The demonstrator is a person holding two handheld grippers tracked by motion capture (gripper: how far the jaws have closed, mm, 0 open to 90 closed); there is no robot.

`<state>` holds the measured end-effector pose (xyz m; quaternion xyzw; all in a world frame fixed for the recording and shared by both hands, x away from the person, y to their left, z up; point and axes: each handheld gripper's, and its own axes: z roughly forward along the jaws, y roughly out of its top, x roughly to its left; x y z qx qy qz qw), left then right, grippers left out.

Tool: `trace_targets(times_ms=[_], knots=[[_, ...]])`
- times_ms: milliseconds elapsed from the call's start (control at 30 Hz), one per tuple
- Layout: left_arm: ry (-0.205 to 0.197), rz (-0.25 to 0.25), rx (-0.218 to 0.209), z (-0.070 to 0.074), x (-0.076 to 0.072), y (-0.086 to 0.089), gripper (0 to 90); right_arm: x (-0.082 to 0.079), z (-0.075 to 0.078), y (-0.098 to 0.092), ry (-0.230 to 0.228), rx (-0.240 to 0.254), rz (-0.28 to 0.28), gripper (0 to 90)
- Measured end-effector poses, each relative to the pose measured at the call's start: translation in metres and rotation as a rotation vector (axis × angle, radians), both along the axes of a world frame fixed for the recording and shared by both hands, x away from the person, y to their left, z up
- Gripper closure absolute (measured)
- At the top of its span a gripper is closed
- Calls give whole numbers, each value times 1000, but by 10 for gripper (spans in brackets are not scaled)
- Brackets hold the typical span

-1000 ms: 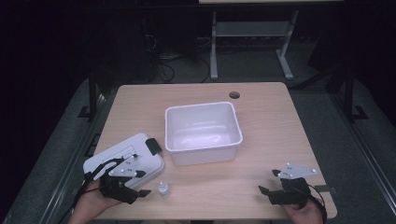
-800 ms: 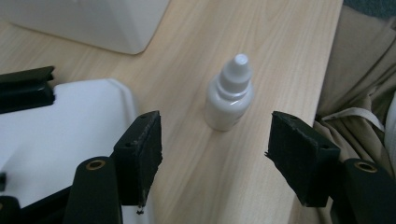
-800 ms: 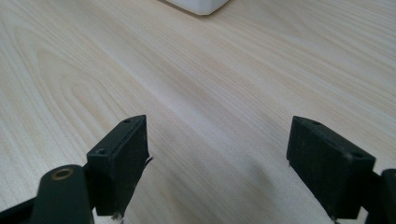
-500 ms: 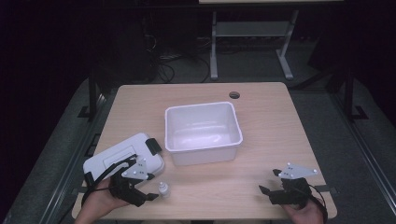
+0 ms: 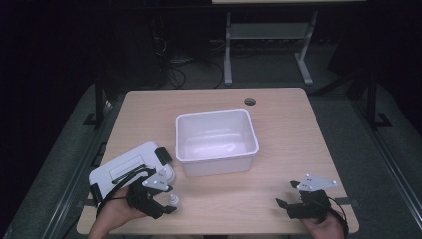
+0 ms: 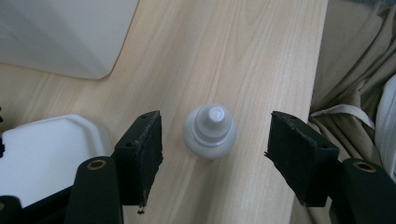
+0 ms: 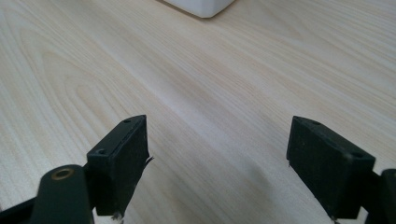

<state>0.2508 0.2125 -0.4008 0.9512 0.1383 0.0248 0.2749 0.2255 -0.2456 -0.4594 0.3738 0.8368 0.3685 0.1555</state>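
Between the wide-open jaws of the left gripper point(image 6: 215, 154) stands the small white bottle point(image 6: 212, 132), upright, untouched, near the table's point(image 5: 278, 119) near-left edge. Far right, right gripper point(image 7: 217, 161) open, holding nothing.

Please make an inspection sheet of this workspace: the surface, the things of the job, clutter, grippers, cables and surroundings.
Surface: light wooden table, with a round hole near the far edge.
Job's things: small white dropper bottle, upright on the table, between the jaws of the left gripper, not touched by the pads.
Clutter: empty white tub at the middle; flat white case at the near left.
Grippers: left gripper open around the bottle; right gripper open over bare wood, holding nothing.
Cables: a black cable trails from the left gripper.
Surroundings: dark room; grey metal frame and cables on the floor behind the table.
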Motion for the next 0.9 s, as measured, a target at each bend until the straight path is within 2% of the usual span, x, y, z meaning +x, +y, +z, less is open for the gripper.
trace_targets(times_ms=[333,533,900], knots=[[0,2,9,-9,1,-6,363,-1,1,0,0,5,4,204],[-7,-1,18,-10,3,-9,404,-1,0,-1,1,6,1,204],[4,2,39,-15,6,-12,442,-2,0,-1,3,7,3,205]])
